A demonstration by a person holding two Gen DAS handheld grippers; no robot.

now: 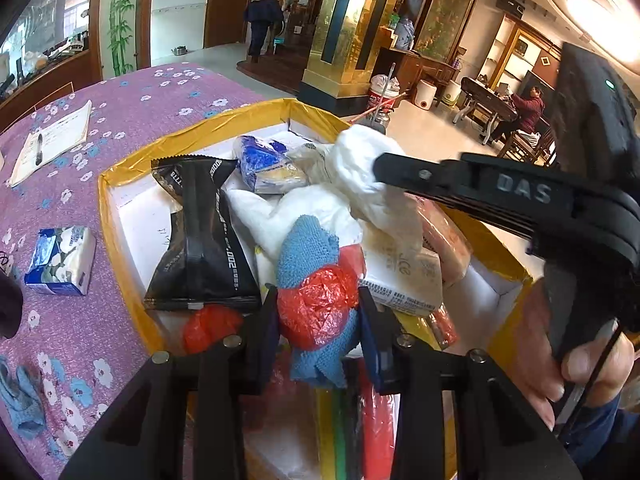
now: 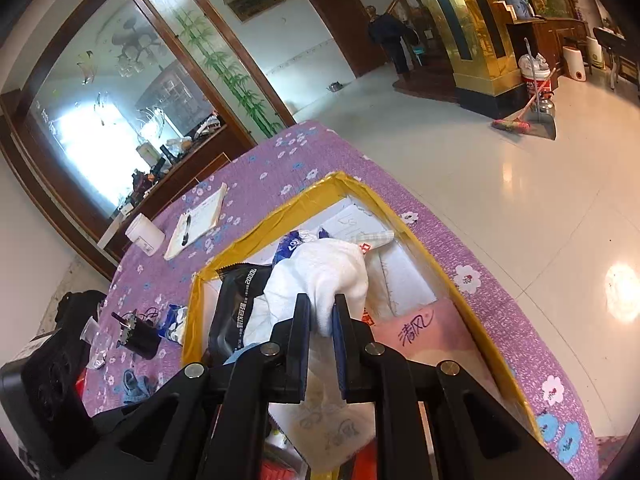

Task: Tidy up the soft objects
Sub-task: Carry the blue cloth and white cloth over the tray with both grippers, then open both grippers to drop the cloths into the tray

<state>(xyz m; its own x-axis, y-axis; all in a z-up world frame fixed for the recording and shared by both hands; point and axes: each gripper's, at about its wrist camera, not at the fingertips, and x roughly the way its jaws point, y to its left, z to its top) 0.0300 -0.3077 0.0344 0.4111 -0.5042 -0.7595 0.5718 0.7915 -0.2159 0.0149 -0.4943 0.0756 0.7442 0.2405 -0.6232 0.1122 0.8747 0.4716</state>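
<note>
A yellow-taped cardboard box (image 1: pixel 120 168) on the purple floral table holds several soft packs. My left gripper (image 1: pixel 318 312) is shut on a bundle of red plastic bag (image 1: pixel 316 304) and blue knitted cloth (image 1: pixel 306 248), held over the box. My right gripper (image 2: pixel 322 316) is shut on a white cloth (image 2: pixel 332 264) above the box (image 2: pixel 460 292); from the left wrist view it reaches in from the right (image 1: pixel 380 168) gripping the same white cloth (image 1: pixel 360 156). A black snack pack (image 1: pixel 200 240) and a blue pack (image 1: pixel 264 160) lie inside.
A blue tissue pack (image 1: pixel 60 260), a notebook with pen (image 1: pixel 52 140) and a blue cloth (image 1: pixel 20 400) lie on the table left of the box. A white jar (image 2: pixel 145 235) and black devices (image 2: pixel 140 332) sit farther left. The table edge drops to tiled floor on the right.
</note>
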